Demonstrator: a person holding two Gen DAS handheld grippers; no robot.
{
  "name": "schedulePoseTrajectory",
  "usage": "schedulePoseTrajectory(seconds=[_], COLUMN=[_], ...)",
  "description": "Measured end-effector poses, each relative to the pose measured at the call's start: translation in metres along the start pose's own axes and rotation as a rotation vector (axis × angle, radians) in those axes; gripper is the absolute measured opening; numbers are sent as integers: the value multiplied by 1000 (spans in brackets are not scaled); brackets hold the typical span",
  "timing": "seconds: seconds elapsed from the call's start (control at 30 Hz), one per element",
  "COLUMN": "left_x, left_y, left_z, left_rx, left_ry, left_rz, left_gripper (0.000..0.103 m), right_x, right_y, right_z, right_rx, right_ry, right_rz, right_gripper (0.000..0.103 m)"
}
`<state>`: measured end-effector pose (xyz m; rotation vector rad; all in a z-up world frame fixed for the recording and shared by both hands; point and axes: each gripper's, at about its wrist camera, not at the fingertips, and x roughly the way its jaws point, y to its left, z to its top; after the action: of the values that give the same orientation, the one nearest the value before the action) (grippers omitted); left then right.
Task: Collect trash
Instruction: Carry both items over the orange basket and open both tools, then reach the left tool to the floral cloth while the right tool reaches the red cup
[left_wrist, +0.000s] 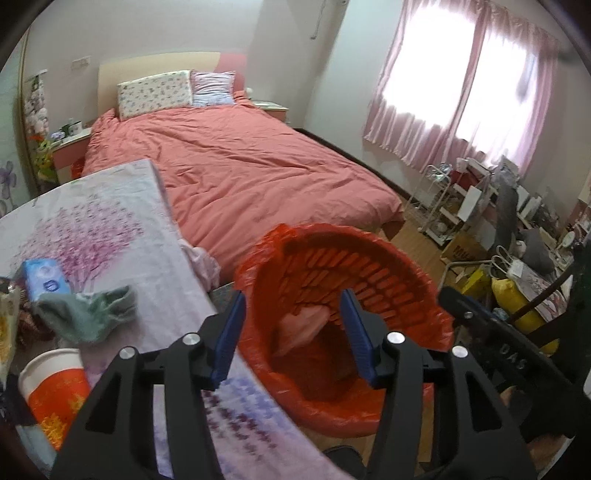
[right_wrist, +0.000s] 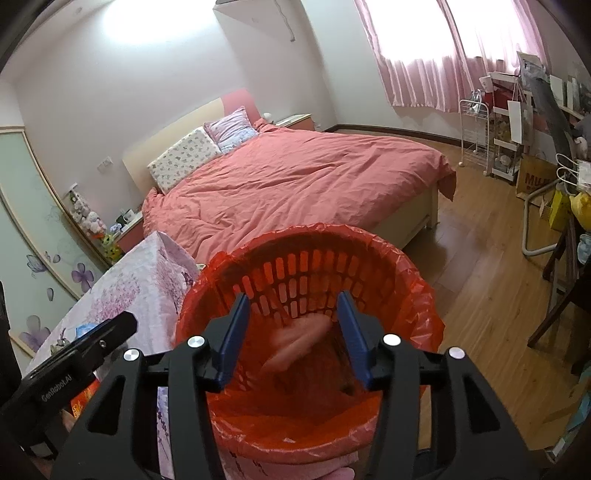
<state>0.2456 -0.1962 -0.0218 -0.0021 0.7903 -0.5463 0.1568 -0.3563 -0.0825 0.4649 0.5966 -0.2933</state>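
Both grippers, left (left_wrist: 291, 334) and right (right_wrist: 293, 338), open and empty above the red bin (right_wrist: 406, 266); pale trash (right_wrist: 295, 345) inside it. Drop step seemingly done; next, reaching for cup (left_wrist: 55, 387) on the table (left_wrist: 110, 206) beside the bin.

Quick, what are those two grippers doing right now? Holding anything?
Left gripper: open, holding nothing, above the red slatted plastic bin.
Right gripper: open, holding nothing; a blurred pale pink piece shows inside the bin.
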Motion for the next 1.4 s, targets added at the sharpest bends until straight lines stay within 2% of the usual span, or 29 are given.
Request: schedulePoseTrajectory(seconds=[0.2,0.37,0.7,0.93,1.03,1.2,1.3,1.4], left_x=[-29,-63,-138,-179,-191,-204,-208,-209], left_y=[19,45,132,204,224,253,261,263], left_z=[-13,-26,-67,-96,-108,-125,-132,-136], left_rx=[-20,-20,-126,-242,-269,-321,-333,-333], left_ry=[-23,-45,-85,-102,-105,-93,-90,-88], left_rz=[66,130,298,404,454,476,474,470], left_gripper=[67,72,75,76,76,76,76,76], right_x=[-11,-21,-30,-27,-24,-9,1,10], right_y=[18,48,117,169,191,220,231,242], right_z=[-3,-9,-49,-83,-95,-119,-128,-132], right_rx=[-50,-114,-248,-368,-424,-492,-511,-539], right_ry=[-1,-8,45,92,105,155,186,188], right_rz=[-17,-3,94,160,183,211,221,199], right_gripper=[50,50,55,69,71,71,82,82])
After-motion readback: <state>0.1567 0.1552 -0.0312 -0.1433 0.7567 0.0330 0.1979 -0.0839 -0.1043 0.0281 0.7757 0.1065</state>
